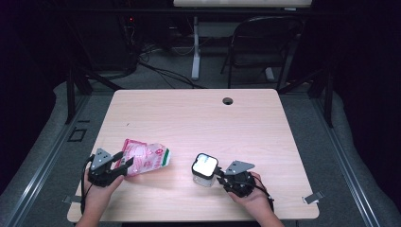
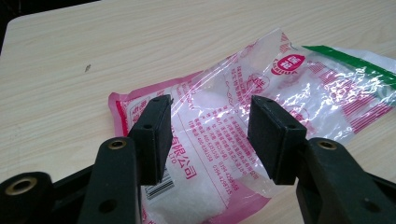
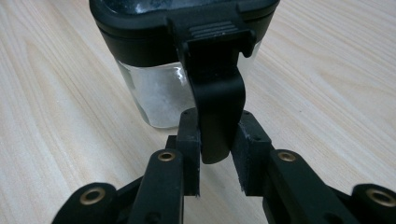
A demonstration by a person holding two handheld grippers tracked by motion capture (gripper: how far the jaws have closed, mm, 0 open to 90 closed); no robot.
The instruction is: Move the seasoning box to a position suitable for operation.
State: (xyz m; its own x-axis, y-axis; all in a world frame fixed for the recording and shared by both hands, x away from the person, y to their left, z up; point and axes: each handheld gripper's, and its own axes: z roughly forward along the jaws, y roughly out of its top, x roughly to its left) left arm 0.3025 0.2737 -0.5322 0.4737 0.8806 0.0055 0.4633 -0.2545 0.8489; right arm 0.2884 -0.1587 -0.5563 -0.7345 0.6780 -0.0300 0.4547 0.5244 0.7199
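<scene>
Pink and clear plastic is what lies under your left gripper point(image 2: 210, 135): a crinkled bag point(image 2: 243, 116) with white grains inside, flat on the pale wood-grain table point(image 2: 93, 56). Your left fingers point(image 2: 152, 135) stand released, one on each side of the bag's near end and above it, with a wide gap between them and neither pad pressing the film. Between the fingers you can see rows of small pink Chinese characters, too fine to read apart from the larger line ending in 有限公司. A barcode sits low down just beside the left finger. Beyond the right finger the bag carries a pink oval brand badge whose characters are too small to make out, then pink stripes and a green band along the far edge. In the high view the bag point(image 1: 144, 157) reaches away from your left gripper point(image 1: 118, 163) towards the middle of the table.

Your right gripper point(image 3: 217, 154) is clenched on the black latch tab point(image 3: 217, 116) that hangs down from the lid of a clear container point(image 3: 159, 98). The right fingers point(image 3: 189, 140) hold the tab from both sides near its lower end. The container stands upright on the table just beyond the fingertips, with a black lid and something white inside; no writing shows on it. In the high view the container point(image 1: 204, 166) stands just beside your right gripper point(image 1: 220, 176), well apart from the bag.
</scene>
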